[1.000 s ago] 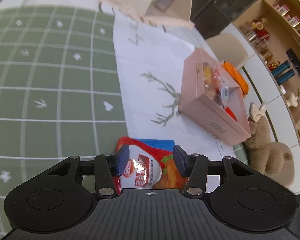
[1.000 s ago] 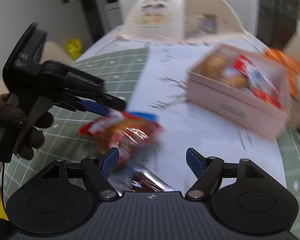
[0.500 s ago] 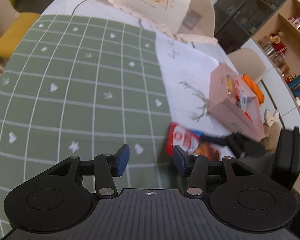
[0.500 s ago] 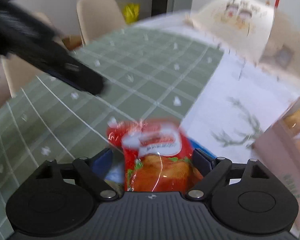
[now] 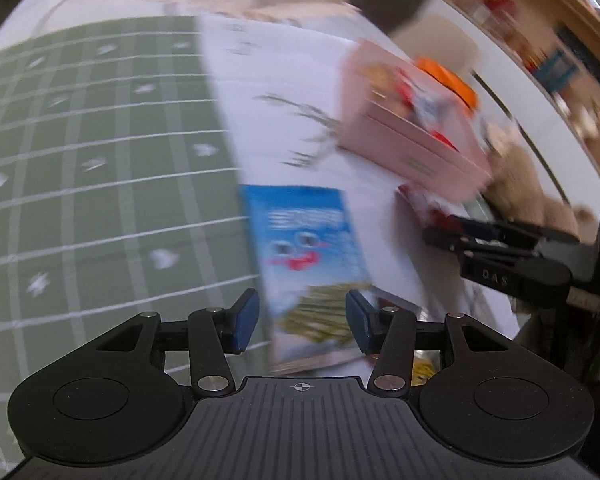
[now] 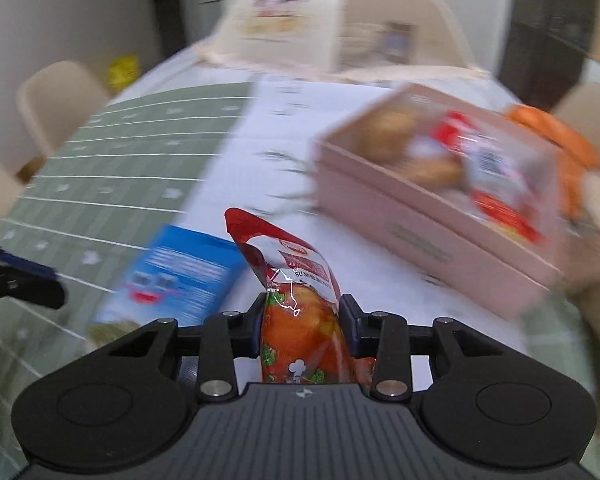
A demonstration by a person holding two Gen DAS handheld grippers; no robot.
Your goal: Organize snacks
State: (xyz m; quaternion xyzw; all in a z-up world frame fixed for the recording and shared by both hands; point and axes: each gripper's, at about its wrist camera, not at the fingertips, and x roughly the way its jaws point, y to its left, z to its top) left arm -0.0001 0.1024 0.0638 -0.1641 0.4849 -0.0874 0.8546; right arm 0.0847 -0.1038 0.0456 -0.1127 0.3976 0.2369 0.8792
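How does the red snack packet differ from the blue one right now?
The red snack packet sits between the closing jaws of the right gripper, its top sticking up; the blue snack packet lies flat on the table, with the open left gripper over it. Red shows orange food art, blue a cartoon face. Both lie outside the pink box.

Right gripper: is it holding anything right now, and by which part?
The right gripper has its jaws closing on the red snack pouch, pinching its sides near the lower end. The left gripper holds nothing; the blue packet lies beneath it.
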